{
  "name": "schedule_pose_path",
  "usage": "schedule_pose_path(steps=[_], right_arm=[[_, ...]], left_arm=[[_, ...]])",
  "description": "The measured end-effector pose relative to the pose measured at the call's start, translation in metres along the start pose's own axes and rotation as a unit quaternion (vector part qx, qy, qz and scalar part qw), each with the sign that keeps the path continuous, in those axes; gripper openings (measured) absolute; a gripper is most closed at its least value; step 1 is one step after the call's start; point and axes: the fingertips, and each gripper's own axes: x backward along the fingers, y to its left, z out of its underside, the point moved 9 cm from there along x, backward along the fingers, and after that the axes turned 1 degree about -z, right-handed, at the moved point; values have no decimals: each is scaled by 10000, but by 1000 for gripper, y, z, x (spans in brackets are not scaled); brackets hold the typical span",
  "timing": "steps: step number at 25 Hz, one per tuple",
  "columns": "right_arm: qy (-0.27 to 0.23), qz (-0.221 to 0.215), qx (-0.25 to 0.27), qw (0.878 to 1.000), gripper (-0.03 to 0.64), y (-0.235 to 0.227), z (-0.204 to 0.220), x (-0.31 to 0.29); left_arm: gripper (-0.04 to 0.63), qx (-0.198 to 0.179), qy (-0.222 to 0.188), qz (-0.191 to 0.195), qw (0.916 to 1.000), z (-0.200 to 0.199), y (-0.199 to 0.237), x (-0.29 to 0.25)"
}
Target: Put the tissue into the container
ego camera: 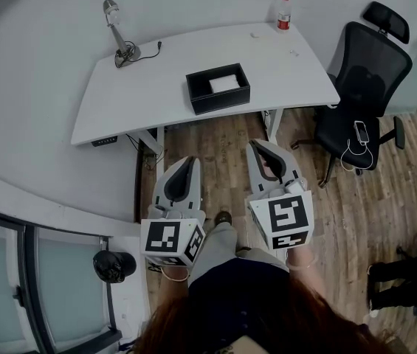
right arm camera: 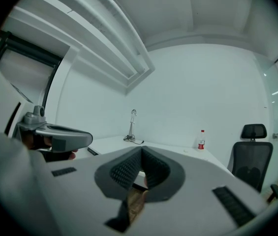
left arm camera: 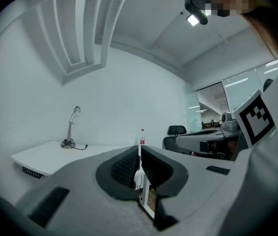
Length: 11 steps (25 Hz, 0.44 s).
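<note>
Container (ego camera: 219, 99): black, rectangular | tissue (ego camera: 224, 83): white, flat, inside | desk (ego camera: 156, 94): smooth white

We see a white table (ego camera: 149, 98) set against a pale wall, its near edge gently curved. Near its middle sits a black open-topped container (ego camera: 221, 99). At the far left stands a desk lamp (ego camera: 122, 41), with its cable (ego camera: 149, 50) lying on the top beside the base. At the far right corner a red-labelled bottle (ego camera: 284, 13) stands upright, well apart from the container. A small white object (ego camera: 254, 34), which we cannot identify, lies near it.
</note>
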Motion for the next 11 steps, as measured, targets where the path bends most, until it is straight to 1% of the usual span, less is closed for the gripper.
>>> schedule_pose_path(steps=[11], right_arm=[[-52,-23,-1,10000,20,2,3,24]], left_arm=[[38,18,-11,-45,10000,2,-16,18]])
